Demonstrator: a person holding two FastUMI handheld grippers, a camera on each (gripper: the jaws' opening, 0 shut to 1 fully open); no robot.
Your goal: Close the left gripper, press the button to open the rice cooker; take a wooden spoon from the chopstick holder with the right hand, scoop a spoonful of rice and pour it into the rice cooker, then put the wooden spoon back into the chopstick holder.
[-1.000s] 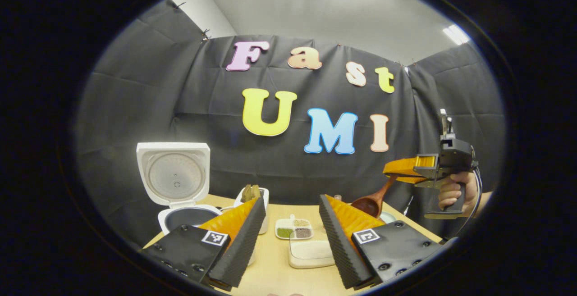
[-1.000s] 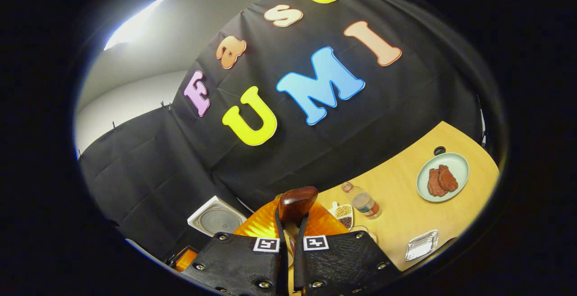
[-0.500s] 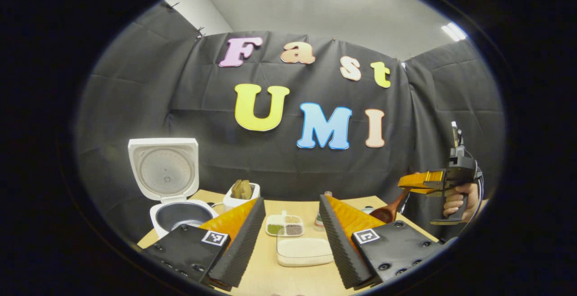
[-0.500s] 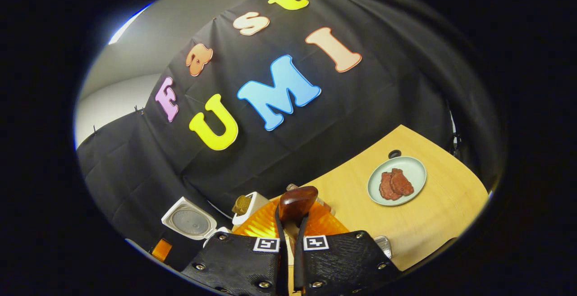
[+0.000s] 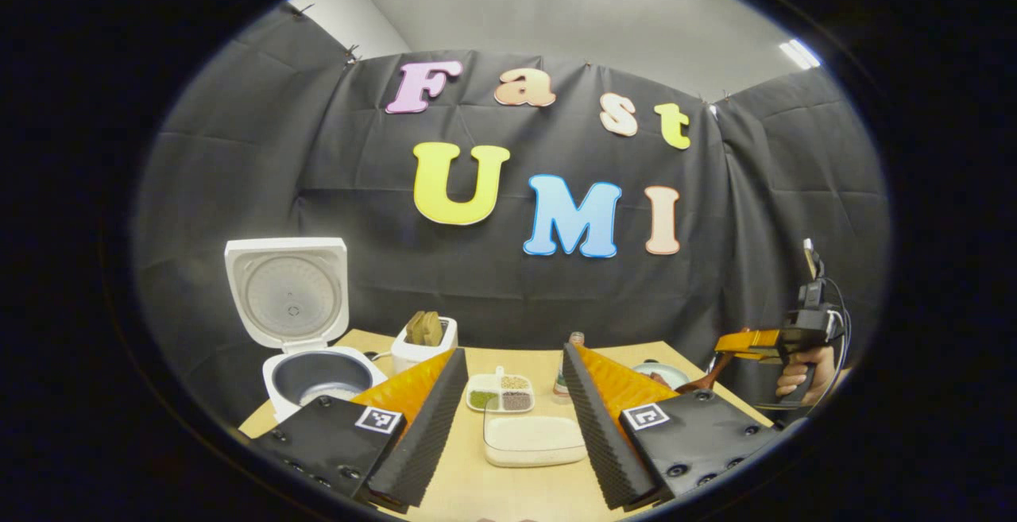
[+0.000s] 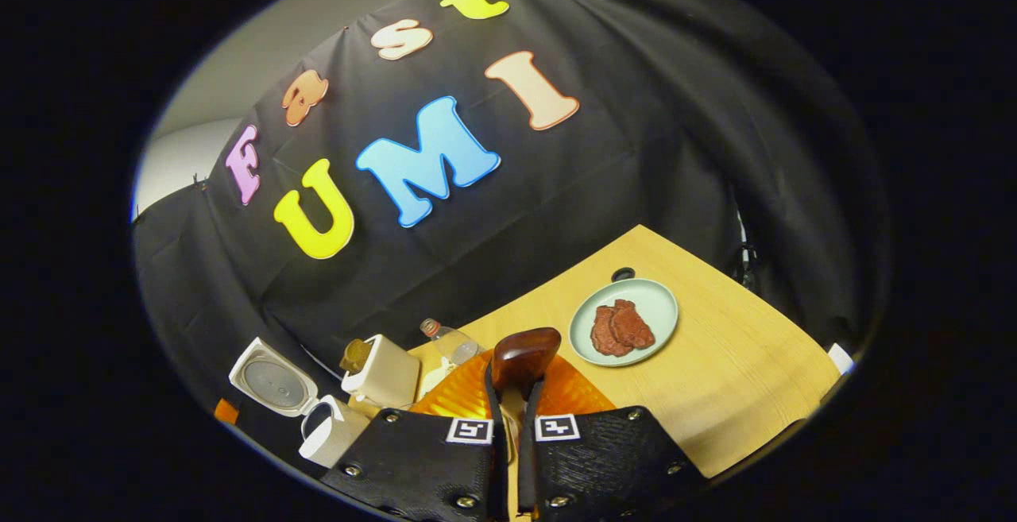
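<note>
Right gripper (image 5: 735, 343) has dropped and pulled further to the right edge of the left gripper view since a second ago; the rice cooker (image 5: 318, 375) and table (image 5: 524, 490) have settled lower and steadier in that view.

Left gripper view, left to right:
- Rice cooker at far left of the table, lid (image 5: 288, 290) standing upright and open, dark inner pot exposed with a little pale stuff at the bottom.
- White chopstick holder (image 5: 425, 345) just right of the cooker, brown utensils sticking out the top.
- Left gripper (image 5: 512, 427) released, fingers spread wide apart, gripping nothing.
- Between its fingers: divided dish of grains (image 5: 500, 392), and nearer, a clear tray of white rice (image 5: 535, 438).
- Small bottle (image 5: 562, 375) behind the right finger.
- Far right: right gripper in a hand (image 5: 798, 375), held above the table edge, wooden spoon (image 5: 699, 379) hanging from its tips with the bowl down.

Right gripper view:
- Cooker and holder at lower left, bottle beside the holder.
- Right gripper clenched on the wooden spoon's handle; dark spoon bowl sticks out past the fingertips.
- Pale green plate with red meat (image 6: 624, 322) on the table to the right, well apart from the spoon.
</note>
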